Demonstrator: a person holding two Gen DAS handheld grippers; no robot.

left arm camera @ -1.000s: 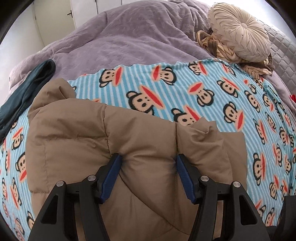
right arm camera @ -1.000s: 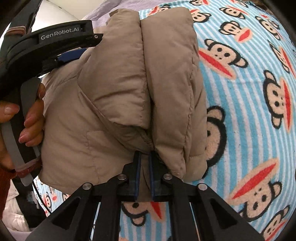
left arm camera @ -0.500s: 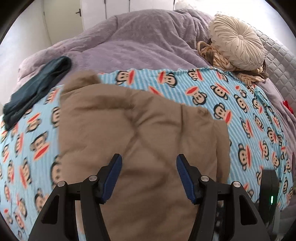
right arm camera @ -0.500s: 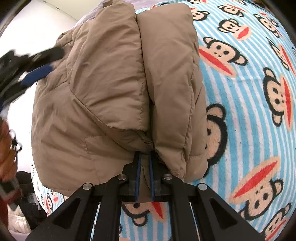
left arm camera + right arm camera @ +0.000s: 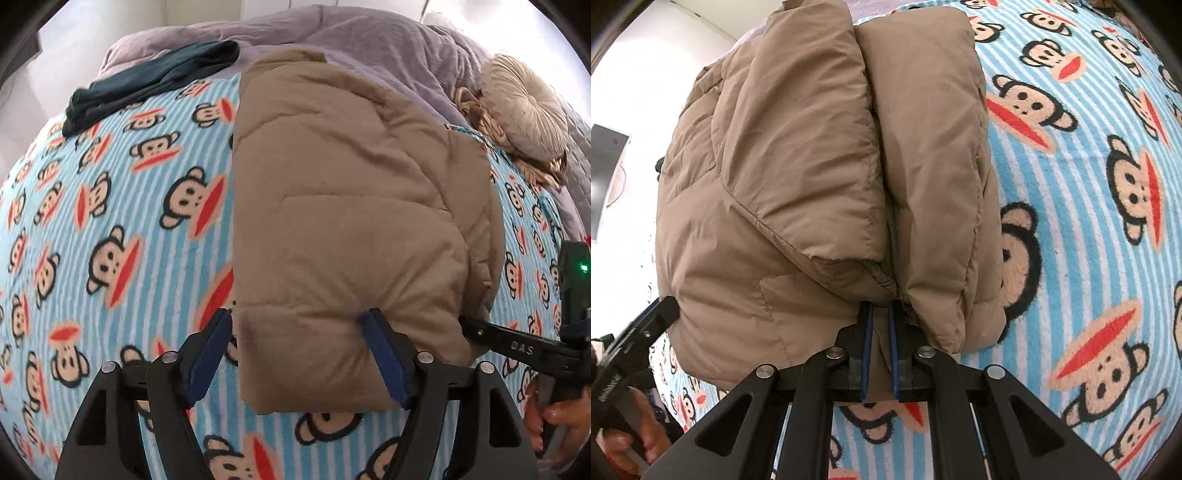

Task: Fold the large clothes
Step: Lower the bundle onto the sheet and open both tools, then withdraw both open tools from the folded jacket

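Lying folded into a thick bundle on the blue-striped monkey-print blanket (image 5: 110, 229), the tan puffer jacket (image 5: 343, 206) stretches away toward the purple duvet (image 5: 369, 40) at the far side of the bed. At the near end of the jacket the left gripper (image 5: 295, 354) has its blue-padded jaws spreading wider; the corner of the bundle sits between them, the right pad against the fabric and the left pad just clear of it, so nothing is pinched. On the jacket's right-hand side, the right gripper (image 5: 879, 354) has its jaws drawn almost together, clamping a thin flap of jacket fabric. A dark teal garment (image 5: 147, 85) lies apart on the far left, and a round cream cushion (image 5: 524, 110) rests at the far right.
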